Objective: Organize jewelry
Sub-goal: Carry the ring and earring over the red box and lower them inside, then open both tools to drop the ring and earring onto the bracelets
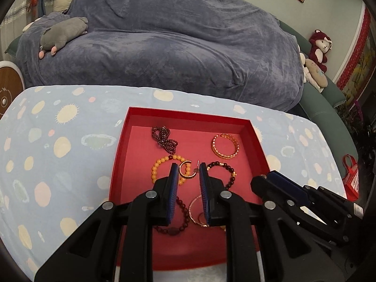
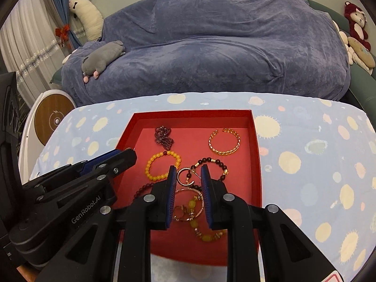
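Note:
A red tray (image 1: pixel 188 115) (image 2: pixel 192 114) lies on the spotted cloth with loose jewelry in it. At its back are a dark garnet strand (image 1: pixel 164 136) (image 2: pixel 163 136) and a gold cuff (image 1: pixel 225 145) (image 2: pixel 224 142). Mid-tray lie a yellow bead bracelet (image 1: pixel 162 164) (image 2: pixel 162 164), a gold hoop (image 1: pixel 186 169) (image 2: pixel 185 176) and a dark bead bracelet (image 1: pixel 225 171) (image 2: pixel 213 162). My left gripper (image 1: pixel 188 165) (image 2: pixel 127 155) and right gripper (image 2: pixel 188 167) (image 1: pixel 270 176) hover side by side above the tray. Each is open by a narrow gap and holds nothing.
Near the tray's front lie a dark red bead bracelet (image 1: pixel 178 223), thin hoops (image 2: pixel 188 206) and a yellow-green chain (image 2: pixel 199 232). A blanket-covered sofa (image 1: pixel 176 42) with a grey plush (image 1: pixel 63 33) stands behind the table. A round white device (image 2: pixel 51 117) sits left, a red bag (image 1: pixel 351 178) right.

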{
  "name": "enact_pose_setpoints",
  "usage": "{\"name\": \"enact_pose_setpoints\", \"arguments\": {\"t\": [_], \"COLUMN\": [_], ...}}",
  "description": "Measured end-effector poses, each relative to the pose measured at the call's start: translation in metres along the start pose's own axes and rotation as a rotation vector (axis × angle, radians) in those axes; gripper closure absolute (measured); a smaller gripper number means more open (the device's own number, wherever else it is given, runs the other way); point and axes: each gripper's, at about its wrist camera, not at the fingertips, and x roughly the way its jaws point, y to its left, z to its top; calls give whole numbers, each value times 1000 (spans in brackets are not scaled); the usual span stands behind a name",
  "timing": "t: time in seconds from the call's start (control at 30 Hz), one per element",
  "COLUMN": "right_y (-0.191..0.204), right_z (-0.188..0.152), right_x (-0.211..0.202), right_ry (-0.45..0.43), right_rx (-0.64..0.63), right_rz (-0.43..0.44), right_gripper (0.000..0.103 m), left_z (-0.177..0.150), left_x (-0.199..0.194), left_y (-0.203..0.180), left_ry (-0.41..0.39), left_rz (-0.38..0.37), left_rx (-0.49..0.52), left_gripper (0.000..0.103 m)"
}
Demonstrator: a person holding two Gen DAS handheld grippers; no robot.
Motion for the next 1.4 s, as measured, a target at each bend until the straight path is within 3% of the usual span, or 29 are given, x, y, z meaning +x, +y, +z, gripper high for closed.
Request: {"name": "enact_pose_setpoints", "arguments": {"t": [0.27, 0.57, 0.97, 1.4], "right_y": [-18, -19, -16, -9], "right_z": [4, 1, -4, -26], "right_x": [67, 88, 75, 12], "right_ry": [91, 119, 104, 72], "right_rx": [49, 46, 50, 62], "right_rz": [-5, -8, -30, -70], "right_gripper": [83, 82, 79, 79], "left_z": [4, 1, 0, -19], "left_x": [60, 82, 73, 13], "left_y": [11, 18, 14, -6], "left_ry": [88, 130, 124, 85], "left_rz": [21, 25, 55, 68], "left_rx": [6, -12, -1, 49], "left_gripper": [85, 85, 83, 83]}}
